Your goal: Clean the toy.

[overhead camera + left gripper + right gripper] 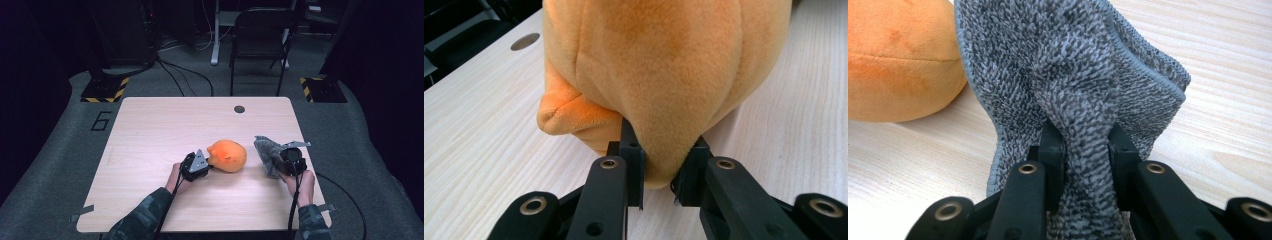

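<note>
- On the pale wood-grain table (150,130), near its middle, lies the rounded orange plush toy (227,155), short-piled and velvety, with stitched seams and a small pointed flap at one side.
- Left gripper (202,162): its black jaws are clamped on a pinched fold at the toy's near end, as the left gripper view (659,177) shows close up.
- Right gripper (285,157): its jaws squeeze a bunched ridge of the grey looped-terry cloth with a stitched hem (1073,75), which stands crumpled just right of the toy.
- High view adds a round grommet hole (239,109) at the table's far edge, a dark folding chair (262,35) beyond, and camouflage-patterned sleeves (142,217).
- Writing: a dark "6" (101,121) marked on the grey floor left of the table.
</note>
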The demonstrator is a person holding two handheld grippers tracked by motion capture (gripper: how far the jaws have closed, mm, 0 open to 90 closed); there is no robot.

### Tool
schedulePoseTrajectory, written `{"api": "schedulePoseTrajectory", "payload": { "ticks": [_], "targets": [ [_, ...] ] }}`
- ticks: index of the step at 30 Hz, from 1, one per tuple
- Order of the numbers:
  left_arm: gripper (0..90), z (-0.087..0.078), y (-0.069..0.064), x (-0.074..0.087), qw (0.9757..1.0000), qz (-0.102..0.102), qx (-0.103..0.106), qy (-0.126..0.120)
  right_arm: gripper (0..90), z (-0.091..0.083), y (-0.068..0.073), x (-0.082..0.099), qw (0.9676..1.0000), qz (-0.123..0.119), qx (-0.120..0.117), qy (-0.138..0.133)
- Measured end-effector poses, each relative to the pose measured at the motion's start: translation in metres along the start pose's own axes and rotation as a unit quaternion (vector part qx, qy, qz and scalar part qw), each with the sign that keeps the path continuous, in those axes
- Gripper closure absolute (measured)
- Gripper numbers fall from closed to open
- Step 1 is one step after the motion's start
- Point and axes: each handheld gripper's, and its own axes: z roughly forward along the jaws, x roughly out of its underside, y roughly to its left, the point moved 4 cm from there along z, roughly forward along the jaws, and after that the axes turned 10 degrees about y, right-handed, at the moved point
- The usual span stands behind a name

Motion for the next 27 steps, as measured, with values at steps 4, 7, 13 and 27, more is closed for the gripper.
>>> {"api": "schedulePoseTrajectory", "payload": {
  "ticks": [4,7,13,27],
  "targets": [
    [78.4,-0.007,0.001,-0.007,0.9994,-0.025,0.019,-0.018,74.2,-0.001,-0.002,0.0,1.0,0.004,-0.001,0.001],
    [78.5,-0.012,0.0,-0.013,0.9983,-0.036,0.034,-0.03,74.2,-0.001,-0.003,0.0,1.0,0.001,0.001,-0.002],
    [78.3,-0.027,0.003,-0.026,0.9914,-0.1,0.066,-0.053,74.2,-0.001,-0.004,0.0,1.0,0.002,0.002,-0.003],
    [77.8,-0.044,0.014,-0.029,0.9661,-0.236,0.105,-0.006,74.1,0.001,-0.004,0.001,1.0,-0.001,0.002,0.002]
  ]
}}
